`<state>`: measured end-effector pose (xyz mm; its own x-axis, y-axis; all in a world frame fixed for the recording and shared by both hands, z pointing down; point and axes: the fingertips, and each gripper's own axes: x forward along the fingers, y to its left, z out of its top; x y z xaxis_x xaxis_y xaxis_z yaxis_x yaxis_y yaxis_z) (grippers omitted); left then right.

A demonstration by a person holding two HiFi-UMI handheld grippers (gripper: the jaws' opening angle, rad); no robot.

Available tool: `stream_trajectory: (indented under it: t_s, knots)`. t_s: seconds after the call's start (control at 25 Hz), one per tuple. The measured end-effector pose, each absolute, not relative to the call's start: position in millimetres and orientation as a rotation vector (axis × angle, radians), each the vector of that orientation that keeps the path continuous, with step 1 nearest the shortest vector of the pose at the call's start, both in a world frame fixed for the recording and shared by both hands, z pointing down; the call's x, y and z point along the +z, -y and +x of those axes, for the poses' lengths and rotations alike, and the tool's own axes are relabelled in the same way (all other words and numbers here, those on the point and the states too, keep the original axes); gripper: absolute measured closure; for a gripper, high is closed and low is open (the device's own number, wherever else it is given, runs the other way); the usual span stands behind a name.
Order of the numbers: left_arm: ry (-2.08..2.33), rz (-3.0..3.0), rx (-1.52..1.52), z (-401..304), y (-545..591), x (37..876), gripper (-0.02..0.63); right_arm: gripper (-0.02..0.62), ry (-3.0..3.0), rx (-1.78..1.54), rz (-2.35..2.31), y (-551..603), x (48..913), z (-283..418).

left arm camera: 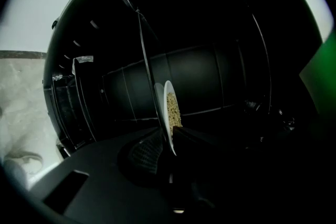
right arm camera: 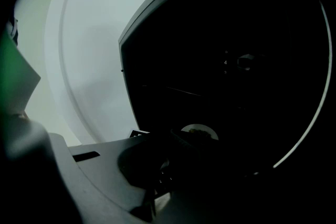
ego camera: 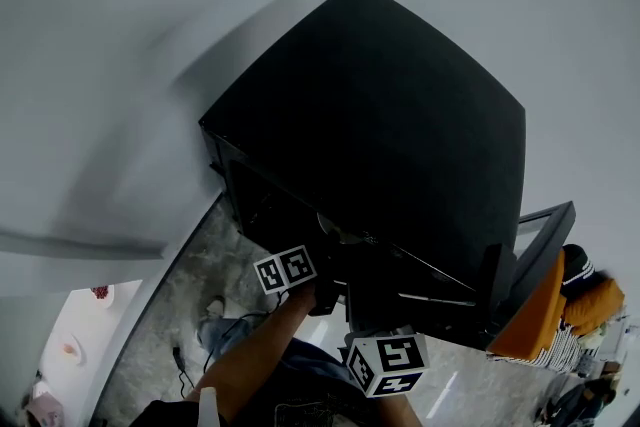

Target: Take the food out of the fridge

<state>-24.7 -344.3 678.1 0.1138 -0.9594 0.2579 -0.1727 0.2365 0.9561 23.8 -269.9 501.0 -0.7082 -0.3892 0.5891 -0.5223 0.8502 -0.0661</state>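
Plate (left arm camera: 168, 96) rim is pinched edge-on at centre frame in the left gripper view. My left gripper (left arm camera: 170, 141) has closed down on it there because the rim is the only thin edge to grip. The plate carries pale grainy food (left arm camera: 173, 110), so I judge it should be kept level coming out. In the head view both tools reach into the open front of the black fridge (ego camera: 380, 115), low in the frame. My right gripper (right arm camera: 176, 139) points at a second plate (right arm camera: 199, 131) with something dark on it, just below centre in its own view. It is too dark in there to tell whether those jaws are apart or together.
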Motion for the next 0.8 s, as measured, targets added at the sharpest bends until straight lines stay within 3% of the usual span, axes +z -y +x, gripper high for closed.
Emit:
stream_trajectory:
  t_s: [0.8]
  knots:
    - [1.312,1.066,-0.897,-28.0,336.0,671.3,0.584,0.574,2.464,0.32,0.673,267.0,497.1,25.6]
